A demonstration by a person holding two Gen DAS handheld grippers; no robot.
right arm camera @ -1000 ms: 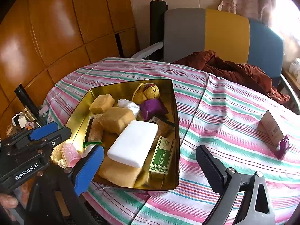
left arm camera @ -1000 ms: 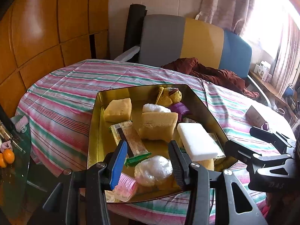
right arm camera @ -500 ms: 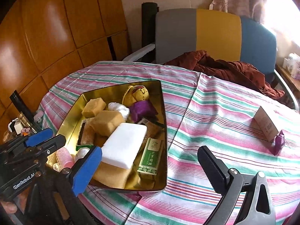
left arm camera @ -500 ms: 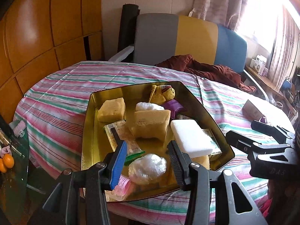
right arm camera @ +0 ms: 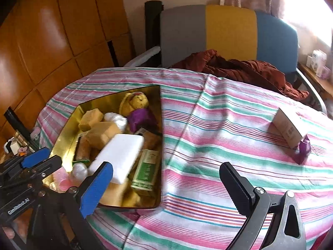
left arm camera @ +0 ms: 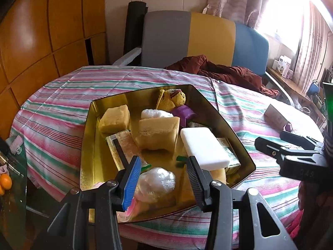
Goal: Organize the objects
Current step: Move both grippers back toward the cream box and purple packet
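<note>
A gold tray (left arm camera: pixel 89 145) (right arm camera: pixel 64 137) on the striped table holds yellow sponges (left arm camera: pixel 115 118), a white block (left arm camera: pixel 205 145) (right arm camera: pixel 120 154), a clear-wrapped white ball (left arm camera: pixel 156 181), a yellow doll in purple (right arm camera: pixel 138 108), a green box (right arm camera: pixel 146 168) and a pink roller (right arm camera: pixel 61 178). My left gripper (left arm camera: pixel 163 175) is open above the tray's near end, its jaws on either side of the wrapped ball and not touching it. My right gripper (right arm camera: pixel 166 179) is open wide and empty over the tray's right rim. A small cardboard box (right arm camera: pixel 288 128) and a purple bottle (right arm camera: pixel 303 150) stand at the table's right.
A grey, yellow and blue chair back (right arm camera: pixel 229 31) with a dark red cloth (right arm camera: pixel 239 66) stands behind the table. Wooden wall panels (left arm camera: pixel 41 31) are on the left. A glass side table with oranges (left arm camera: pixel 5 182) is at the lower left.
Both grippers have pulled back and risen slightly, so the tray looks smaller and farther in the right wrist view. Both stay open. Nothing in the tray has moved.
</note>
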